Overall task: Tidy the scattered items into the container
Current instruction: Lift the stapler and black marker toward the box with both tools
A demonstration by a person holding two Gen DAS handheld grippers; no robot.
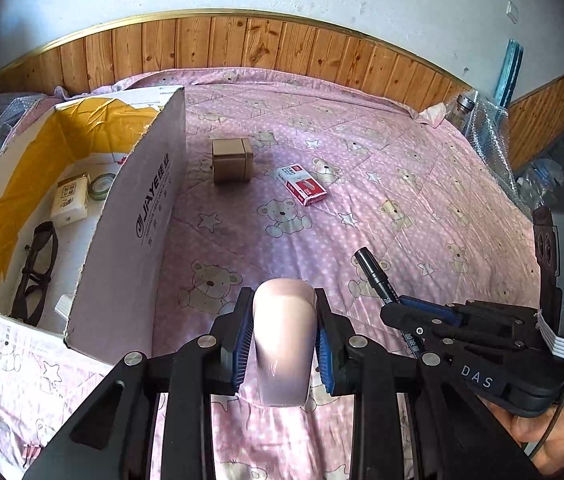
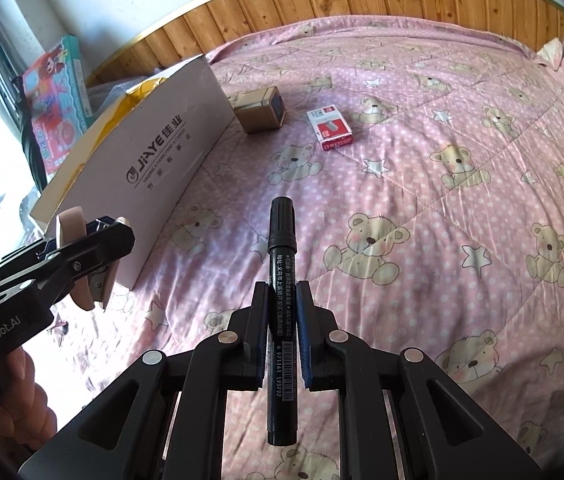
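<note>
Your left gripper (image 1: 284,332) is clamped on a pale pink rounded object (image 1: 285,340), just beside the white cardboard box (image 1: 137,216) on the pink bear-print quilt (image 1: 402,184). Your right gripper (image 2: 282,320) pinches a black marker (image 2: 282,280) by its barrel. Glasses (image 1: 37,268) already lie in the box; a small brown box (image 1: 231,160) and a red-and-white staples packet (image 1: 302,185) lie loose on the quilt.

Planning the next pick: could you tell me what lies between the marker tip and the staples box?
Only bare bedspread between marker and staples box, in the right wrist view.
</note>
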